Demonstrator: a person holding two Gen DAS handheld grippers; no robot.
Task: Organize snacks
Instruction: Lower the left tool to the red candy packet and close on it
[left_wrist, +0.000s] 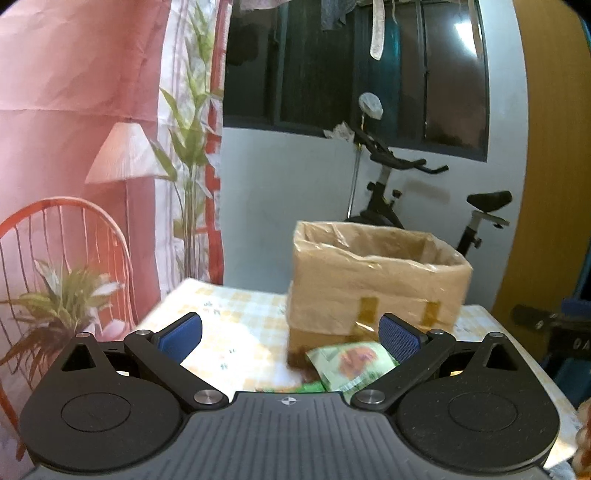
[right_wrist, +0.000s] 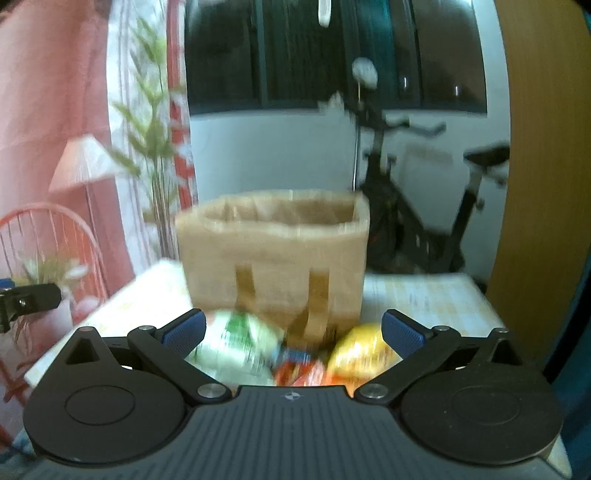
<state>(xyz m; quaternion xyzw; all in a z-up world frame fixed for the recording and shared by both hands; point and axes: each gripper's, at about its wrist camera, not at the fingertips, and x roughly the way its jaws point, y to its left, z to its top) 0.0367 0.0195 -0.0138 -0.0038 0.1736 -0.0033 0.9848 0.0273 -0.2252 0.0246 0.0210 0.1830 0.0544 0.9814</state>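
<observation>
Left gripper (left_wrist: 290, 334): seen at the bottom of the left wrist view with its blue-padded fingers (left_wrist: 181, 336) spread wide; nothing is held between them.

Right gripper (right_wrist: 293, 332): seen at the bottom of the right wrist view, its fingers likewise set wide apart and empty (the whole view is smeared by blur).

Cardboard box (left_wrist: 373, 280): stood on the table right of centre in the left wrist view, open at the top, lined with clear plastic and taped with two brown strips. Its inside cannot be seen from either camera.

Green snack packet (left_wrist: 351, 363): lain on the table just in front of the box, low centre of the left wrist view; its lower edge is cut off by the gripper body and its print is too blurred to read.

Snack pile, right wrist view: a white-and-green packet (right_wrist: 236, 347), an orange-red packet (right_wrist: 301, 371) and a yellow packet (right_wrist: 356, 352) are bunched in front of the box, between the fingers. All are partly hidden by the gripper body, and whether they touch the box cannot be told.

Table (left_wrist: 229, 325): covered by a pale yellow checked cloth; its near edge is hidden.

Background: an exercise bike (left_wrist: 413, 192) is set behind the box, under a dark window.
</observation>
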